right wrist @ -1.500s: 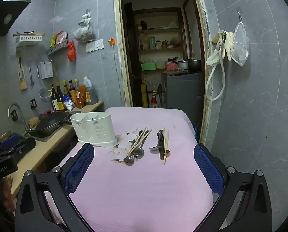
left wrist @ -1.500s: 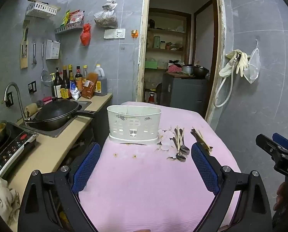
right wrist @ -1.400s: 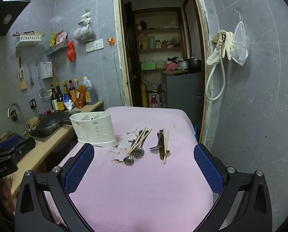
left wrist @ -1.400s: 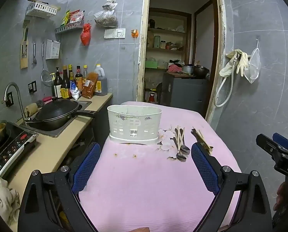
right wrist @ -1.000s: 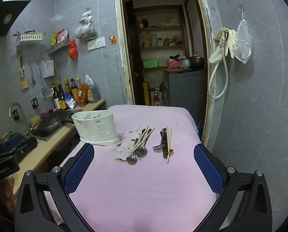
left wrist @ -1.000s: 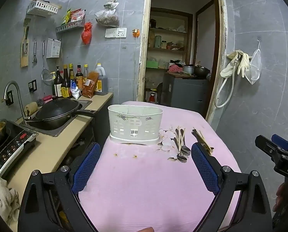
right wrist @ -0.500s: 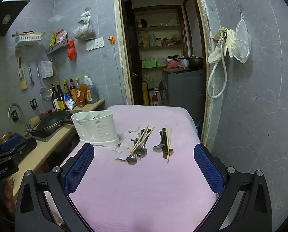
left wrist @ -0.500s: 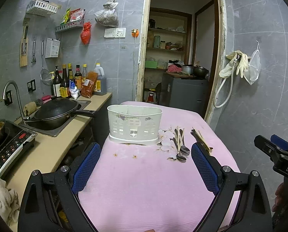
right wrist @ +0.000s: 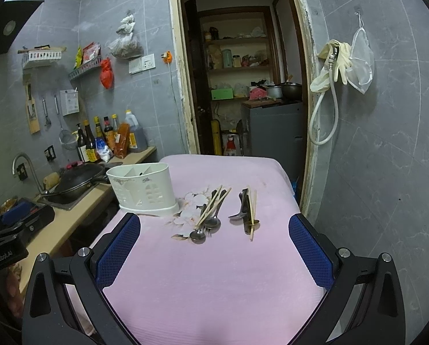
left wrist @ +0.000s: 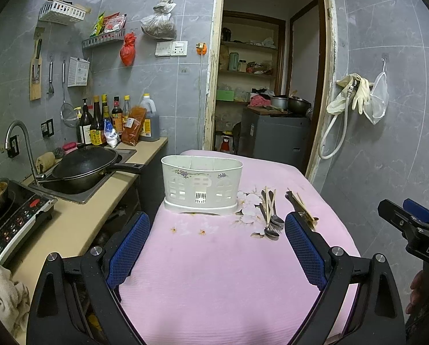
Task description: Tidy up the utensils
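Both sets of jaws stand wide apart with nothing between them: the left gripper (left wrist: pixel 216 245) and the right gripper (right wrist: pixel 214 247) hang over the near part of the pink cloth (right wrist: pixel 214 281), well short of the work. The white caddy (right wrist: pixel 142 191) sits further up the cloth, and everything to be sorted lies to its right. Just beside it is a heap of spoons (right wrist: pixel 205 227) with chopsticks (right wrist: pixel 213 205) lying across them; further right is a second small pile (right wrist: pixel 246 212) of dark utensils and a couple more chopsticks.

My worry is that crossing. A grab at one spoon will likely drag a chopstick along, or flick it toward the cloth's right edge, which is not far from that second pile. Thin sticks lying flat on soft cloth may also slip out of broad pads, or the pads may pinch the fabric and tug the caddy. The caddy looks light and could tip if a utensil is pushed in at an angle.
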